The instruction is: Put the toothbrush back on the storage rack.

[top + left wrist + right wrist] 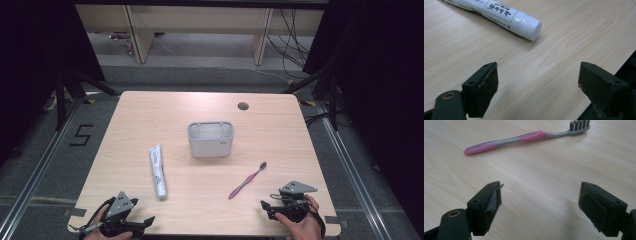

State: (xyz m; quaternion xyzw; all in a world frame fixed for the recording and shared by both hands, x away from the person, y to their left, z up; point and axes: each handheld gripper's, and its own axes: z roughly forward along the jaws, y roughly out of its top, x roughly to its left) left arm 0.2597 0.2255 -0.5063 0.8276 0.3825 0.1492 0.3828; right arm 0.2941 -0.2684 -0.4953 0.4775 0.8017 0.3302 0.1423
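Note:
A white toothpaste tube (158,171) lies left of centre on the wooden table, its cap (531,27) towards the front. A pink and grey toothbrush (247,180) lies right of centre, bristles up and pointing away. Behind them stands a grey rectangular holder (210,139), upright and open at the top. My left gripper (145,222) rests at the front left edge, open and empty, the tube's cap (531,27) a short way beyond its jaws. My right gripper (265,207) sits at the front right, open and empty, with the toothbrush (524,138) lying across ahead of it.
The table (150,115) has a round cable hole (243,106) at the back right. Black stands and cables flank the table on the floor. A mark "5" (81,135) is taped on the floor at the left.

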